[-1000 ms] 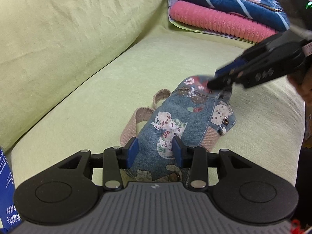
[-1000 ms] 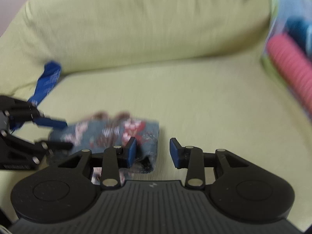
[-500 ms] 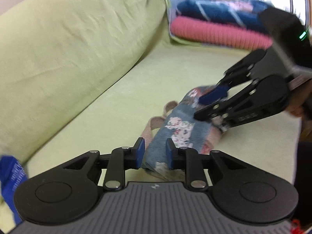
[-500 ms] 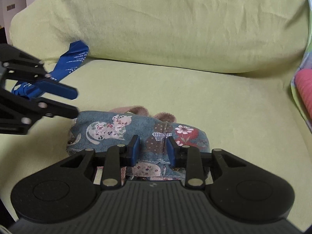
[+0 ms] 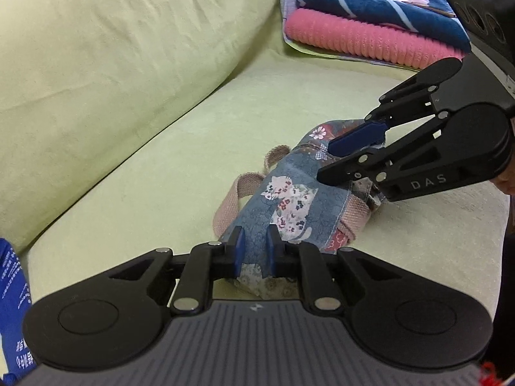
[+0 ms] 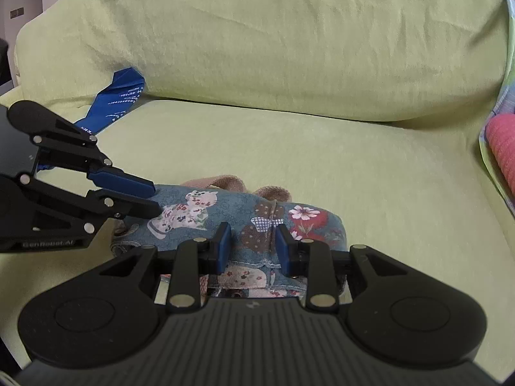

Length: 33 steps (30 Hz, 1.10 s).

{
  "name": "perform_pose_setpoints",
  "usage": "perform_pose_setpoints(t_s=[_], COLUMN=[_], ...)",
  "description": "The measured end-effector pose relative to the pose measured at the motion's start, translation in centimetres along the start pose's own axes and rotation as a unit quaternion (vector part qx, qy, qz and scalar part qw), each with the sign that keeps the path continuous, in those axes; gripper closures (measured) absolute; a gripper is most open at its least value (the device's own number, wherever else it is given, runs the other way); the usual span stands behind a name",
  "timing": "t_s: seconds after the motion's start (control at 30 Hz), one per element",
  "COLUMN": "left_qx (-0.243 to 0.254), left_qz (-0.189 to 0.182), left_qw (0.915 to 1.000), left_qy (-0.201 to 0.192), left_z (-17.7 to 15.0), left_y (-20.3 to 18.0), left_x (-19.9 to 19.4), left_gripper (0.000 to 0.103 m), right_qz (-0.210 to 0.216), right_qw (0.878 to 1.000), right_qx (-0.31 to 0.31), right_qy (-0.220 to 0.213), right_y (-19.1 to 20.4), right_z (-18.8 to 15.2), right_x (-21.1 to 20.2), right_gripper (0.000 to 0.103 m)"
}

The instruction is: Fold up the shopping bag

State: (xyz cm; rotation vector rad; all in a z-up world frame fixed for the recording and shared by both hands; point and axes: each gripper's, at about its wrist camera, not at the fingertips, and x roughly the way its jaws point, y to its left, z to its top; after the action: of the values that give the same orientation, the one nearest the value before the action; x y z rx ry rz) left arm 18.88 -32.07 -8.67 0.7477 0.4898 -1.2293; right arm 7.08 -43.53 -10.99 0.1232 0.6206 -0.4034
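A patterned fabric shopping bag point(image 5: 289, 193), already gathered into a compact bundle, lies on the seat of a green sofa point(image 5: 161, 148), its long axis running from the left gripper point(image 5: 254, 251) at one end to the right gripper point(image 6: 252, 246) at the other. The left gripper's jaws are narrowed around a pinch of cloth at the near end; the right gripper's jaws stand somewhat wider, straddling the cloth at the opposite end, and whether they are actually clamped cannot be told. The pink webbing handles point(image 5: 231, 199) stick out on the side toward the backrest. Each gripper is at its own end, so the next fold would likely bring one end toward the other.
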Motion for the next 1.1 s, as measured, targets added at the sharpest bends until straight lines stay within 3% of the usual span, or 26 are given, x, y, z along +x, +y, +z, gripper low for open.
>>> perform_pose_setpoints(t_s=[0.27,0.7,0.77,0.8,0.87,1.1], left_qx=[-0.023,0.008,0.023,0.027,0.034,0.035], left_qz=[0.003,-0.008,-0.012,-0.013,-0.015,-0.057], left_qw=[0.9997,0.9998,0.9995,0.9993,0.9988,0.9971], left_qy=[0.002,0.013,0.019,0.023,0.032,0.036], left_z=[0.0,0.5,0.8,1.0,1.4,1.8], left_y=[0.2,0.6,0.8,1.1,1.7,2.4], left_x=[0.2,-0.1,-0.3,-0.4,-0.5,-0.3], left_gripper=[0.091,0.09,0.08,0.068,0.055,0.054], right_qz=[-0.006,-0.006,-0.004,-0.004,-0.003,0.0], right_qw=[1.0,1.0,1.0,1.0,1.0,1.0], right_qx=[0.0,0.001,0.004,0.005,0.007,0.011], right_qy=[0.014,0.009,0.006,0.005,0.002,-0.009], right_y=[0.3,0.3,0.1,0.1,0.0,-0.2], right_z=[0.5,0.5,0.4,0.3,0.2,0.0], right_x=[-0.1,-0.2,-0.4,-0.4,-0.4,-0.5], right_gripper=[0.075,0.075,0.075,0.075,0.075,0.075])
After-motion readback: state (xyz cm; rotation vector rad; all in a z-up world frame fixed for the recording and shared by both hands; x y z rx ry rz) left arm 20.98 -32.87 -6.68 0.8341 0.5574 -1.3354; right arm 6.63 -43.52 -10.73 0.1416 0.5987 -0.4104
